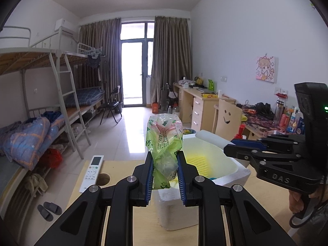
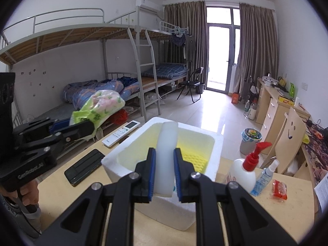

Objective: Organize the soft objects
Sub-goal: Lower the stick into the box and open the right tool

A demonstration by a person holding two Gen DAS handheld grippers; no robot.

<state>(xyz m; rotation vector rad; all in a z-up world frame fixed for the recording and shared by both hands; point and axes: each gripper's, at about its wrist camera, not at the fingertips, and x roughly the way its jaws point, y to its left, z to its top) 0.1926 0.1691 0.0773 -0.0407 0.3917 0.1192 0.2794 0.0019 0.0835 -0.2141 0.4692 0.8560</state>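
Observation:
My left gripper [image 1: 165,169] is shut on a green and pink plastic packet [image 1: 164,137] and holds it upright above the near edge of a white foam box [image 1: 235,176]. The packet also shows in the right wrist view [image 2: 102,104], left of the box. My right gripper [image 2: 164,171] is shut on a white foam block [image 2: 166,153] held upright over the foam box [image 2: 217,143], which has a yellow ridged sponge [image 2: 194,160] inside. In the left wrist view the right gripper [image 1: 231,146] is at the right, over the box's far side.
A wooden table [image 2: 256,215] carries the box, a white remote [image 2: 123,132], a black phone [image 2: 84,170], a red-pump bottle [image 2: 245,174], a small spray bottle [image 2: 264,176] and a red packet [image 2: 279,189]. Bunk beds stand left, desks and a chair right.

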